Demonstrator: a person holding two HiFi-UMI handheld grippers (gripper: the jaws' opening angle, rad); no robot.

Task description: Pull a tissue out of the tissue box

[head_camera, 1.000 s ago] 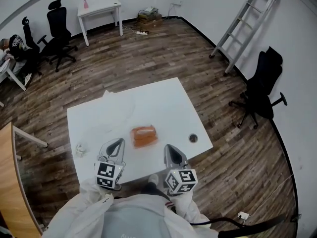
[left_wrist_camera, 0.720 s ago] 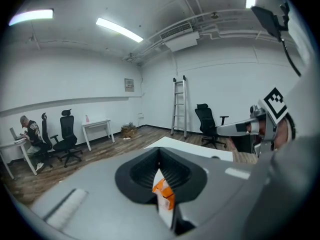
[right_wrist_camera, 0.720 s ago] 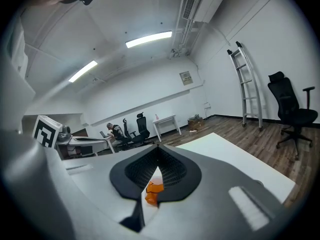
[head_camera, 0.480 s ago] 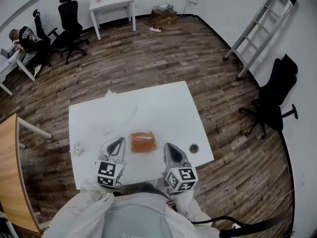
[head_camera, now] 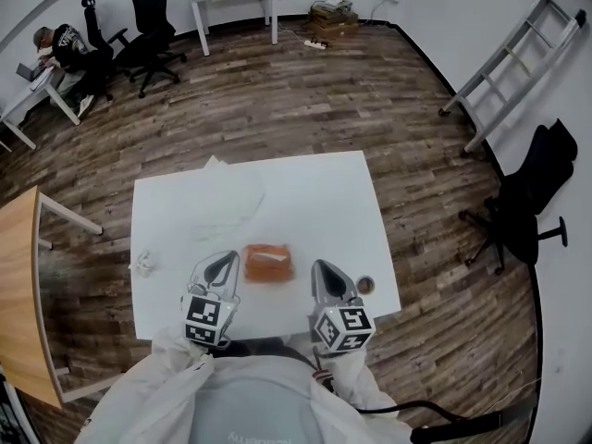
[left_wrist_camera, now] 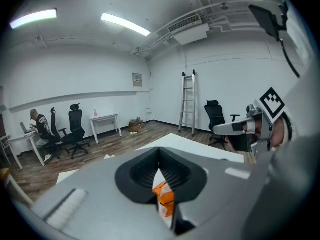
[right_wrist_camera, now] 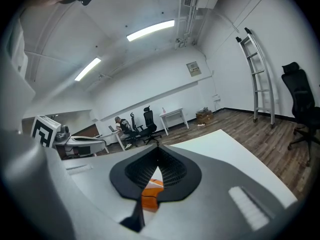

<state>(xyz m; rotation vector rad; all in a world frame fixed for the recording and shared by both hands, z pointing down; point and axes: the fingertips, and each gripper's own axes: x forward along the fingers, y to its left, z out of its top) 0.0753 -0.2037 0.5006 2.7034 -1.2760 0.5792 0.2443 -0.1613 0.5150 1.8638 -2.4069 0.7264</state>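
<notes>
An orange tissue pack (head_camera: 268, 262) lies on the white table (head_camera: 314, 202), near its front edge. My left gripper (head_camera: 228, 259) hovers just left of the pack, and my right gripper (head_camera: 320, 266) just right of it. Both point forward and slightly down. Neither touches the pack. In the left gripper view the jaws (left_wrist_camera: 159, 151) meet at their tips with nothing between them, and the pack (left_wrist_camera: 165, 199) shows through the gap behind. The right gripper (right_wrist_camera: 159, 148) is likewise shut and empty, with the pack (right_wrist_camera: 149, 201) below it.
A crumpled tissue (head_camera: 145, 265) lies at the table's left edge, and flat white sheets (head_camera: 227, 200) at its back left. A small round cup (head_camera: 364, 285) sits near the front right corner. A wooden desk (head_camera: 18, 285) stands left, an office chair (head_camera: 527, 220) right.
Both grippers have eased forward over the table, so the pack now sits more between their tips. Both stay shut. The head view has swung a little.
</notes>
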